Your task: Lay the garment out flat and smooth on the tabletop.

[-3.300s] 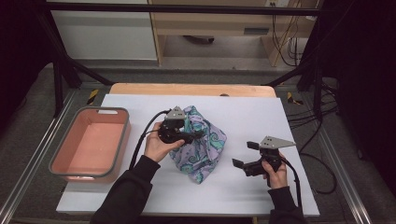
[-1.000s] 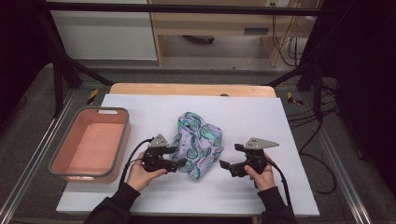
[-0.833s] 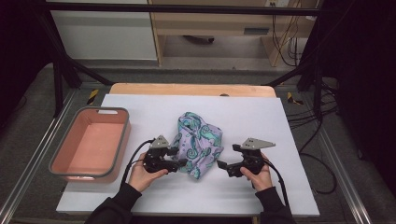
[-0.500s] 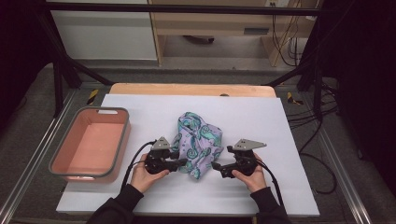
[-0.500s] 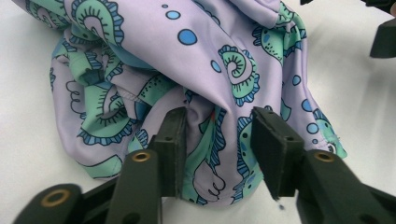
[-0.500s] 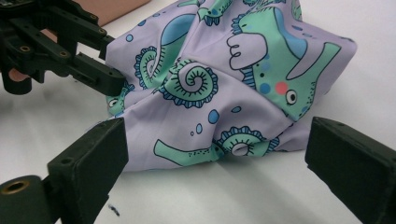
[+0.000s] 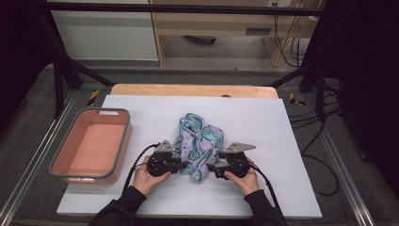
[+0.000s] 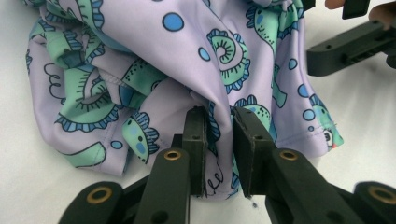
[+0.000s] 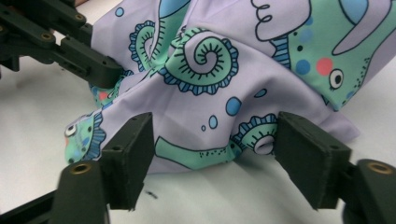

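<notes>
Jaws of the left gripper (image 8: 217,140) have just been closing and now pinch a fold of the patterned cloth (image 8: 187,60) between their pads, as the left gripper view shows. From the high view, a pink bin (image 7: 91,146) sits at the table's left and the cloth (image 7: 200,143) lies crumpled mid-table between both grippers. Farther right, the right gripper (image 9: 212,154) has been narrowing; its jaws stand apart around the cloth's near edge (image 9: 224,107), pads not pressing.
</notes>
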Demonstrator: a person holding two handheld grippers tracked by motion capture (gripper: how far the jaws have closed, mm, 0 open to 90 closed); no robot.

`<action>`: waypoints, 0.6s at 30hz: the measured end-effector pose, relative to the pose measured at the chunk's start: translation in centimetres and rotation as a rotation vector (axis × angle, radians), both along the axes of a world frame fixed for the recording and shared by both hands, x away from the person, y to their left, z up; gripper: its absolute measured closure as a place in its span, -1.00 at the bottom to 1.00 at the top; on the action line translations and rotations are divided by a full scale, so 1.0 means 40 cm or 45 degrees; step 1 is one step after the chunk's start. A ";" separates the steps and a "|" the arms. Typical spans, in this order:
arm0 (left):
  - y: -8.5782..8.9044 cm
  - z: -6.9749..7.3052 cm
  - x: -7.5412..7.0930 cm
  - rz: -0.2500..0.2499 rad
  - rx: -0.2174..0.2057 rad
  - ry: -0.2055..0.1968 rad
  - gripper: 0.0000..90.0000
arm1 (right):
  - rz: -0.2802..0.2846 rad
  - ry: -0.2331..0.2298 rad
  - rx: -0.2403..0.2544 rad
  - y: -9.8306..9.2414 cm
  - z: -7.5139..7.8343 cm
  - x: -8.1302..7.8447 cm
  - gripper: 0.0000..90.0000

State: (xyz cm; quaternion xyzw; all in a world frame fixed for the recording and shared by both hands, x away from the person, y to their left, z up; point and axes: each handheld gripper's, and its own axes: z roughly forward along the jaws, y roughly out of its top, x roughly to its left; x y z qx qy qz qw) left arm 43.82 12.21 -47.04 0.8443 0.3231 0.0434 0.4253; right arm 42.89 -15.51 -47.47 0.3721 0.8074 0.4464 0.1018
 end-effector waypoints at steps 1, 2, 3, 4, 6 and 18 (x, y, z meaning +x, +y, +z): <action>0.000 0.000 0.000 -0.004 0.005 -0.005 0.69 | -0.003 -0.004 0.002 0.003 -0.002 0.001 -0.25; -0.001 0.000 -0.001 -0.001 0.009 -0.006 0.71 | -0.014 -0.005 -0.001 0.006 -0.004 0.002 -0.19; -0.001 0.000 -0.002 0.000 0.012 -0.008 0.73 | -0.016 -0.008 -0.005 0.009 -0.006 0.003 -0.12; -0.001 0.000 -0.002 -0.003 0.014 -0.015 0.75 | -0.013 -0.007 -0.012 0.011 -0.007 0.003 -0.07; -0.001 0.000 -0.002 -0.007 0.022 -0.024 0.77 | -0.006 -0.008 -0.011 0.016 -0.009 0.003 0.12; 0.023 0.018 -0.002 0.030 0.019 -0.107 0.89 | -0.063 -0.049 0.000 -0.023 0.034 -0.007 0.99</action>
